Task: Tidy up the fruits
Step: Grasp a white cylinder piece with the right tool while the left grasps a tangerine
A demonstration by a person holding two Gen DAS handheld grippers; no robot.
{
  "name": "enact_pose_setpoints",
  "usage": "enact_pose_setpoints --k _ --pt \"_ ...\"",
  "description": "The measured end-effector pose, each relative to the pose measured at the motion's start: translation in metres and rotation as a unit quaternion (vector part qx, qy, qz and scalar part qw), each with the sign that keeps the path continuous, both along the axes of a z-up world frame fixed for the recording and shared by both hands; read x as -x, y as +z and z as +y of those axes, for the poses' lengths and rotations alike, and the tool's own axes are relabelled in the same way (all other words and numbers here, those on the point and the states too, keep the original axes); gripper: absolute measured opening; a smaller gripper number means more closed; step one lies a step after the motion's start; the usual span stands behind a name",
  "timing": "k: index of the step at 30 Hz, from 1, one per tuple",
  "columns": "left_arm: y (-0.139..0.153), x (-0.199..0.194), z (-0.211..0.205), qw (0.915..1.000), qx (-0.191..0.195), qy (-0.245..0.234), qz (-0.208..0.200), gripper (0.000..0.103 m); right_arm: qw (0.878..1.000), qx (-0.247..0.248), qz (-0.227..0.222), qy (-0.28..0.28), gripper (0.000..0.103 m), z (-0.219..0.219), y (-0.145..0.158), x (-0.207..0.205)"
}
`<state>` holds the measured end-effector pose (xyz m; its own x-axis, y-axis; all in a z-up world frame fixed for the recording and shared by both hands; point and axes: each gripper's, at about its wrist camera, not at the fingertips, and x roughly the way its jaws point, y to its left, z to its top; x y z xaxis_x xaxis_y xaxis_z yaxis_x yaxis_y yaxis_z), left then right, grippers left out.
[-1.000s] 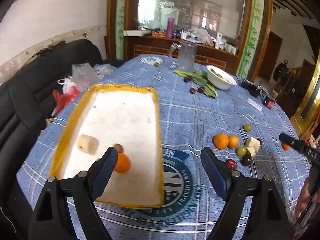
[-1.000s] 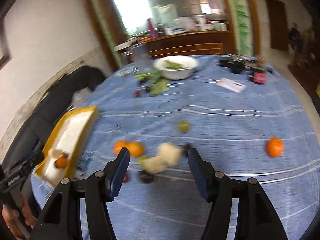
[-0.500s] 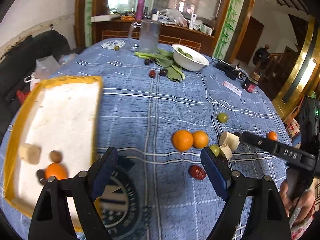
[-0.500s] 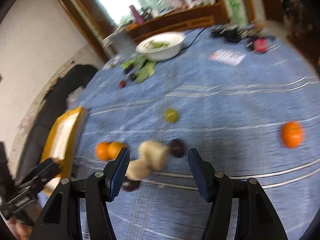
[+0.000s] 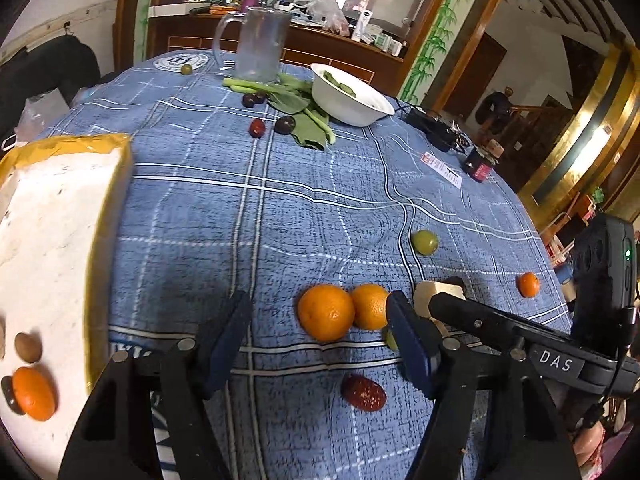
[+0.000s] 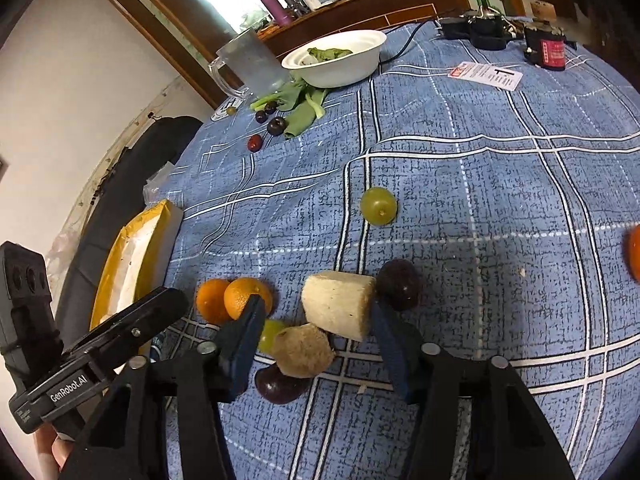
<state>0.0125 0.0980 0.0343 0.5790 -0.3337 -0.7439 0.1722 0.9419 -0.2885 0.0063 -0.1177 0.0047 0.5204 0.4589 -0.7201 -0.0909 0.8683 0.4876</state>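
Two oranges (image 5: 326, 311) (image 6: 248, 298) lie touching on the blue checked tablecloth. My left gripper (image 5: 318, 334) is open and empty, with its jaws around the nearer orange from just above. My right gripper (image 6: 316, 332) is open and empty over two pale root chunks (image 6: 340, 308), with a dark plum (image 6: 400, 284) beside its right finger. A red date (image 5: 363, 392) lies near the left gripper. The yellow-edged white tray (image 5: 48, 216) at left holds an orange (image 5: 34, 393) and a brown fruit (image 5: 27, 347).
A green fruit (image 6: 378, 205) and a lone orange (image 5: 528, 284) lie further out. A white bowl (image 5: 348, 96), leafy greens (image 5: 304, 120), dark plums (image 5: 285, 124), a glass jug (image 5: 260, 46) and a dark jar (image 6: 545, 46) stand at the back.
My left gripper has swung right from the tray to the pair of oranges. My right gripper has moved in closer and lower over the root chunks.
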Motion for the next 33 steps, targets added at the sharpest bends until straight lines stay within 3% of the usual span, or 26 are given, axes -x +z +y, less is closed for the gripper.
enact_pose_setpoints --k 3,4,5,7,18,25,33 --pt "-0.009 -0.004 -0.003 0.9999 0.000 -0.011 0.009 0.051 1.000 -0.007 0.004 -0.006 0.036 -0.006 -0.003 -0.002" --pt "-0.013 -0.006 -0.004 0.9998 0.001 -0.015 0.014 0.039 1.000 -0.014 0.006 -0.007 0.036 -0.009 -0.004 -0.003" --pt "-0.016 -0.006 -0.005 0.9997 0.002 -0.019 0.018 0.034 1.000 -0.020 0.007 -0.007 0.035 -0.011 -0.004 -0.003" --pt "-0.017 -0.004 -0.005 0.9996 0.005 -0.025 0.013 0.034 1.000 -0.019 0.006 -0.006 0.035 -0.013 -0.003 -0.001" --pt "-0.027 -0.004 -0.034 0.9969 -0.052 -0.059 -0.002 0.035 1.000 -0.012 0.002 -0.001 0.035 -0.008 -0.007 -0.002" --pt "-0.016 0.001 -0.021 0.9982 -0.041 -0.036 -0.024 0.032 1.000 -0.013 -0.011 -0.006 0.027 -0.010 -0.005 0.001" --pt "0.016 0.037 0.003 0.9965 -0.045 0.000 -0.071 0.032 0.999 0.010 -0.039 -0.006 0.017 -0.008 0.002 0.008"
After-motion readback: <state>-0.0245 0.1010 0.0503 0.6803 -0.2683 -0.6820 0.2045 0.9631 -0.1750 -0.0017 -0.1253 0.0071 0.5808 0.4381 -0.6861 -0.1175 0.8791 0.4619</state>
